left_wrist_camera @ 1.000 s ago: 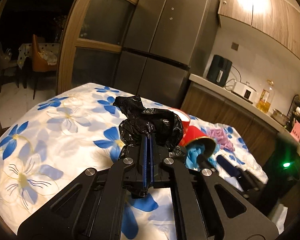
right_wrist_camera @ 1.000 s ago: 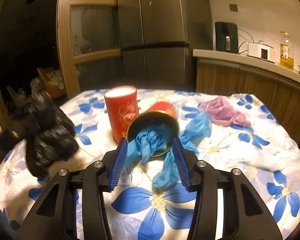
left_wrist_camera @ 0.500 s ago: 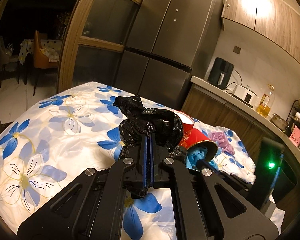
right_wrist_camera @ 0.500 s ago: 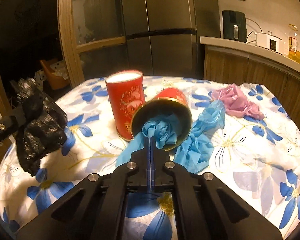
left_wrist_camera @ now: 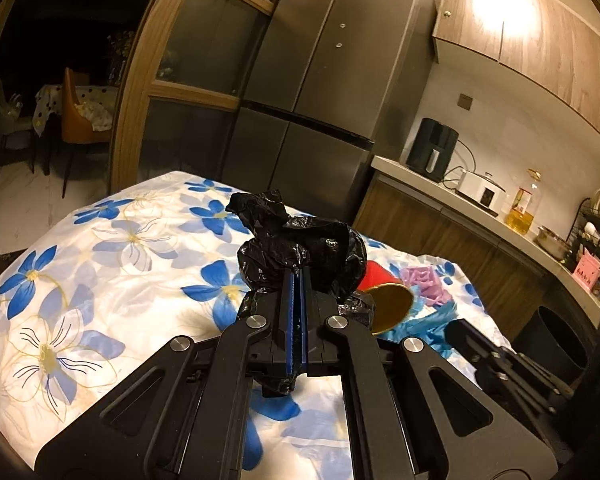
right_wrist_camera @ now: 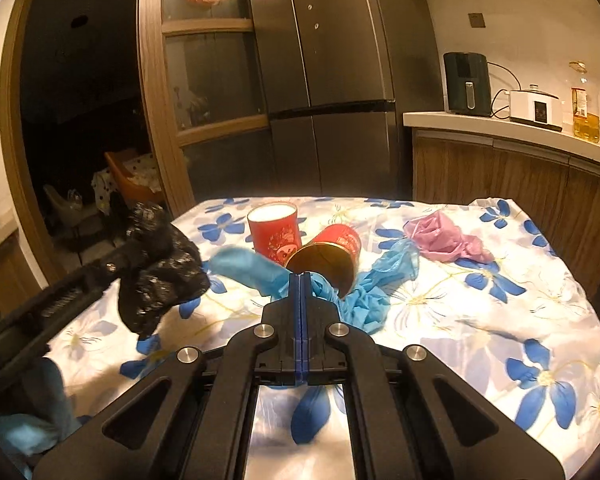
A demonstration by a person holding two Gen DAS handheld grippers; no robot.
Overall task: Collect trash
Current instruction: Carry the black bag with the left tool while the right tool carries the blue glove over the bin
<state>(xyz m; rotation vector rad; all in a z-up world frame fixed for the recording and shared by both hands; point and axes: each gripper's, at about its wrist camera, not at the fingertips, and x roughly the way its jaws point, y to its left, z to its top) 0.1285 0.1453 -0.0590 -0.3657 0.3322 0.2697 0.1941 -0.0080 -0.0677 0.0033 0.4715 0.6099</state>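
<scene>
left gripper (left_wrist_camera: 296,280) jaws pinch the black trash bag (left_wrist_camera: 300,248), holding it up for filling; right gripper (right_wrist_camera: 302,280) jaws clamp the blue plastic (right_wrist_camera: 256,270), just ahead of them beside the tipped red cup (right_wrist_camera: 332,254).

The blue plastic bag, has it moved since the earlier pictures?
Yes. The blue plastic bag has come out of the tipped red cup, pulled leftward by the right tool.

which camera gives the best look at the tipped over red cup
The right wrist view: the tipped red cup lies unobstructed, its gold mouth facing the camera. In the left wrist view the black bag hides all but an edge of it.
</scene>
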